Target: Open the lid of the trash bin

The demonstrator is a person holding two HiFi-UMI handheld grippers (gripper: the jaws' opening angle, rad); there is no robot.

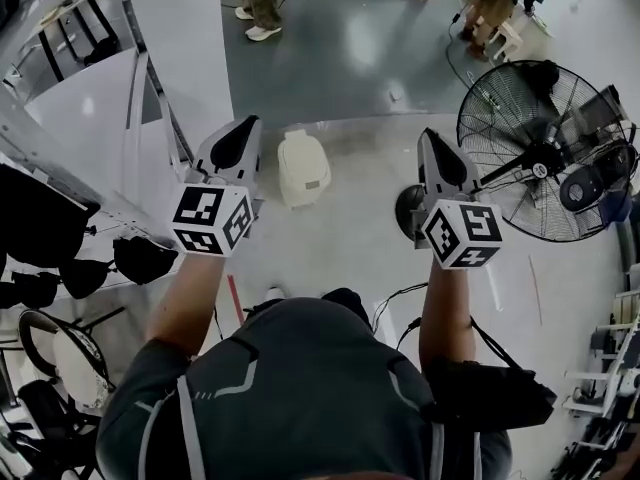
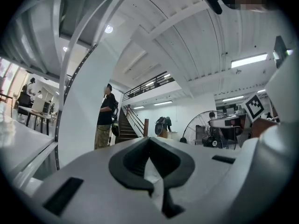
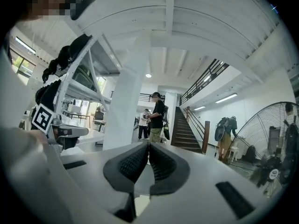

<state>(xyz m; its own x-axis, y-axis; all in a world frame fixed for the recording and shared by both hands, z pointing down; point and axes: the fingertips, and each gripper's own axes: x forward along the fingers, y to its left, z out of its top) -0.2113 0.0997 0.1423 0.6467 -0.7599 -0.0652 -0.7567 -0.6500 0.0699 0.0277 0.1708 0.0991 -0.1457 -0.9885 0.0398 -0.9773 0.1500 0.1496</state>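
Observation:
A small cream trash bin [image 1: 303, 168] with its lid down stands on the floor ahead, between the two grippers in the head view. My left gripper [image 1: 246, 130] is held level just left of it, jaws together and empty. My right gripper [image 1: 431, 143] is well to the bin's right, also shut with nothing in it. The left gripper view shows the dark pads of the left gripper [image 2: 149, 143] meeting. In the right gripper view, the ribbed pads of the right gripper [image 3: 148, 147] are closed too. The bin lies below both gripper views.
A big black floor fan [image 1: 545, 148] stands at the right, with cables on the floor near it. A white rack [image 1: 70, 118] hung with black gear fills the left. A person [image 1: 260, 3] stands beyond the bin, by a white column [image 2: 84, 101] and stairs [image 3: 187, 129].

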